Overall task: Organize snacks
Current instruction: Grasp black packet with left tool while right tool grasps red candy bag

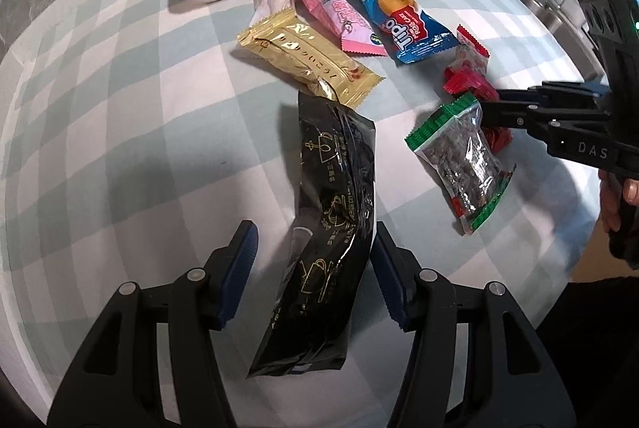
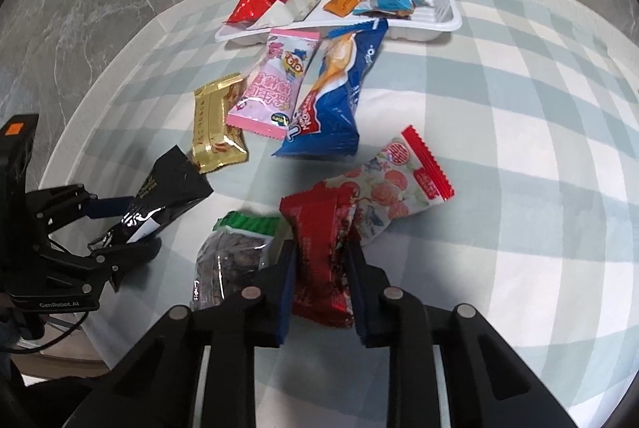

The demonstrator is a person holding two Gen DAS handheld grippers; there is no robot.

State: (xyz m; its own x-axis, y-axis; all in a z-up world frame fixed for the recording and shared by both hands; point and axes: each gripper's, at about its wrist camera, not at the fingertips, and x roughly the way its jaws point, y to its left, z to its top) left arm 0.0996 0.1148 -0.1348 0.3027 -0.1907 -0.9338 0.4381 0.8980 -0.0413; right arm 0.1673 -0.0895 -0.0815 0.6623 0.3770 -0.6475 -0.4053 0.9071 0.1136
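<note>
Near the white tray, the right gripper has its jaws closed on the red packet, while the left gripper stands half open around the black packet, not pressing it.

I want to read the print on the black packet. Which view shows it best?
The left wrist view: the black packet lies lengthwise between the left gripper fingers, its gold drawings facing the camera. The right wrist view shows it small at the left edge, partly hidden by that gripper.
</note>
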